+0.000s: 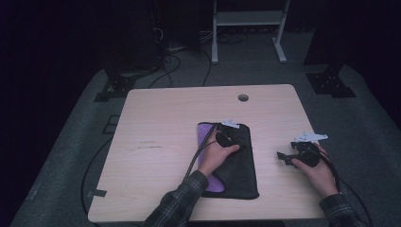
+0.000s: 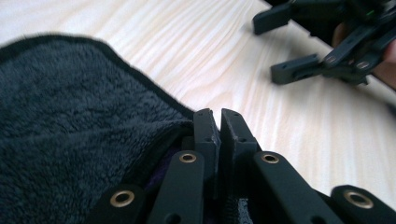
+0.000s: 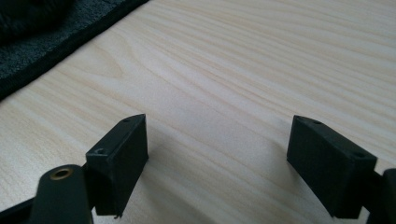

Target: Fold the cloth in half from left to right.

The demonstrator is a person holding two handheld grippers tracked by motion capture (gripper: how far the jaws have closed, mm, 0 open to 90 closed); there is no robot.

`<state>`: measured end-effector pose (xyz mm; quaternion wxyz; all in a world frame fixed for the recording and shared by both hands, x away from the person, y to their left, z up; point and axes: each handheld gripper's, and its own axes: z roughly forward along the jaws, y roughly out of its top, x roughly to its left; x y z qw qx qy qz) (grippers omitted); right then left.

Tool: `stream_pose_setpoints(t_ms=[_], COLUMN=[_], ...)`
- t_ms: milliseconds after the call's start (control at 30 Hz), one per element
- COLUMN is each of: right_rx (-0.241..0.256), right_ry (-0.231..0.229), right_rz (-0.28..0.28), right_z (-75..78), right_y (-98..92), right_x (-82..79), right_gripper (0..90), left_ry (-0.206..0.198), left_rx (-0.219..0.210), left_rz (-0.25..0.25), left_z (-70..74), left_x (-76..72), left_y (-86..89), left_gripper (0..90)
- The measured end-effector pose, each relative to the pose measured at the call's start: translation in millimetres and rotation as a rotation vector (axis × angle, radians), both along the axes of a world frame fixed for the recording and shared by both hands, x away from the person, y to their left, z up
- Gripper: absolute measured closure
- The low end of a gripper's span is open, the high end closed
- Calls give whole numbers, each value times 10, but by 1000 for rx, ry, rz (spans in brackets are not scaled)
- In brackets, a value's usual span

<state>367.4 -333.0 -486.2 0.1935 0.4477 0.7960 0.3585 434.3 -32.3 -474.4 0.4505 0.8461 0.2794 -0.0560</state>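
Note:
A dark grey fleecy cloth [image 1: 239,170] with a purple underside [image 1: 204,135] lies folded near the middle of the light wooden table [image 1: 156,123]. My left gripper [image 1: 239,144] rests on the cloth's upper right part. In the left gripper view its jaws [image 2: 219,122] are pressed together at the cloth's [image 2: 65,121] hemmed edge, with a lifted fold and some purple beside them. My right gripper [image 1: 283,156] stands open just above bare wood, right of the cloth. Its jaws [image 3: 217,154] are wide apart with nothing between them, and the cloth's edge [image 3: 42,42] lies to its upper left. The right gripper [image 2: 273,46] appears across the table in the left gripper view.
A round cable hole [image 1: 243,98] sits near the table's far edge. Behind the table stand a white frame [image 1: 246,19] and black stand bases [image 1: 331,82], with cables [image 1: 170,66] on the grey floor. Bare wood stretches left of the cloth.

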Motion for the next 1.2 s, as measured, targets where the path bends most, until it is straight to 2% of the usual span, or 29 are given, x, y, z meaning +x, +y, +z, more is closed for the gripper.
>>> stream_pose_setpoints(t_ms=[67,133,200,300,400,600,1100,1200], right_rx=[0,0,0,0,0,0,0,-1], right_ry=[0,0,1,1,0,0,1,1], right_rz=[0,0,0,-1,0,0,0,1], right_z=[0,0,0,0,0,0,0,0], right_y=[0,0,1,1,1,0,1,1], right_x=[0,0,-1,-1,-1,-1,-1,-1], right_gripper=[193,193,193,192,192,192,192,189], left_ry=[0,-9,-31,-73,-93,-129,-183,-193], left_rx=[9,0,-9,-10,-9,12,49,72], left_rz=[-1,-6,3,18,35,79,186,205], left_z=[-5,19,65,134,196,282,350,340], left_x=[-2,-12,-34,-60,-72,-114,-340,-400], left_y=[-24,-27,-21,18,94,363,1162,1306], left_gripper=[806,737,649,565,485,413,374,359])
